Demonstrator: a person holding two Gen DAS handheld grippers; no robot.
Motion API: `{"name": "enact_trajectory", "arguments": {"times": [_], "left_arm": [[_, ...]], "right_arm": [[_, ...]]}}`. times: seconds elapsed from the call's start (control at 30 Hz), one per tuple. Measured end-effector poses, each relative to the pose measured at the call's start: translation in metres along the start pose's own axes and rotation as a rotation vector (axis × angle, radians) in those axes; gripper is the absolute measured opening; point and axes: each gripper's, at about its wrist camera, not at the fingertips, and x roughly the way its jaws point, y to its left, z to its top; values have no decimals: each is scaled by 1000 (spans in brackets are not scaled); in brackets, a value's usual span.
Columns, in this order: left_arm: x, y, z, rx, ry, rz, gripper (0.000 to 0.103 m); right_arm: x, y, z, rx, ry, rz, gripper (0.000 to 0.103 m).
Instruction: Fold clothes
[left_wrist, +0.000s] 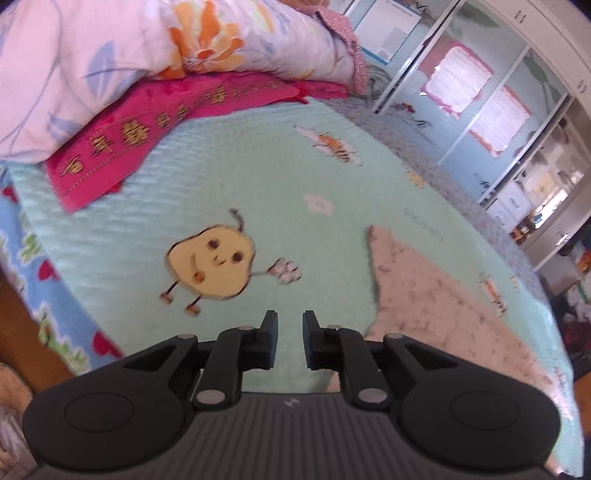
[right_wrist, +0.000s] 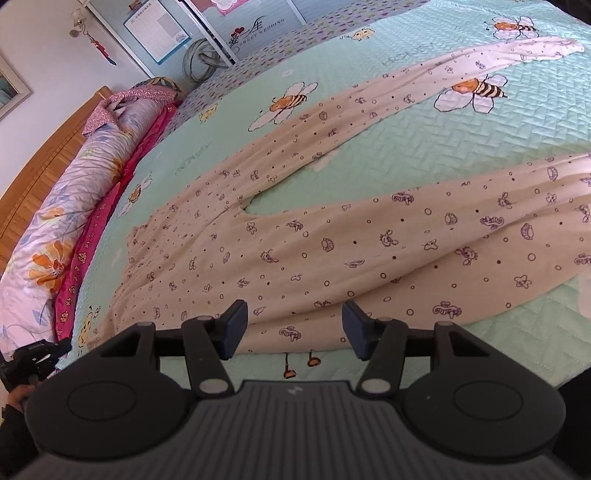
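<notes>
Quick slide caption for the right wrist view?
Open right claw above printed pyjama trousers spread flat on green quilt.

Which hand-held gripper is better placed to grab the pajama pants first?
Right. The right hand-held gripper is open directly over the near leg of the pajama pants. The left hand-held gripper hangs over bare bedspread, the pants off to its right.

Left gripper (left_wrist: 290, 328) narrowly parted, empty; right gripper (right_wrist: 294, 320) wide apart, empty
</notes>
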Motion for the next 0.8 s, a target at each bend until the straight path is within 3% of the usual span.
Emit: {"name": "enact_trajectory", "arguments": {"times": [0.1, 0.27, 0.53, 0.67, 0.73, 0.8], "left_arm": [[11, -20, 16, 56, 0, -39, 13], [91, -65, 51, 122, 60, -58, 17], [228, -93, 73, 96, 235, -8, 17], [251, -94, 81, 36, 202, -37, 11], [256, -103, 86, 82, 174, -18, 2], [257, -113, 90, 157, 132, 15, 1]], "right_arm": [[7, 2, -2, -4, 18, -6, 59], [13, 8, -6, -34, 38, -18, 59], [20, -10, 3, 3, 42, -98, 59], [29, -22, 6, 25, 63, -125, 59], [36, -29, 5, 36, 78, -133, 59], [38, -32, 5, 38, 81, -133, 59]]}}
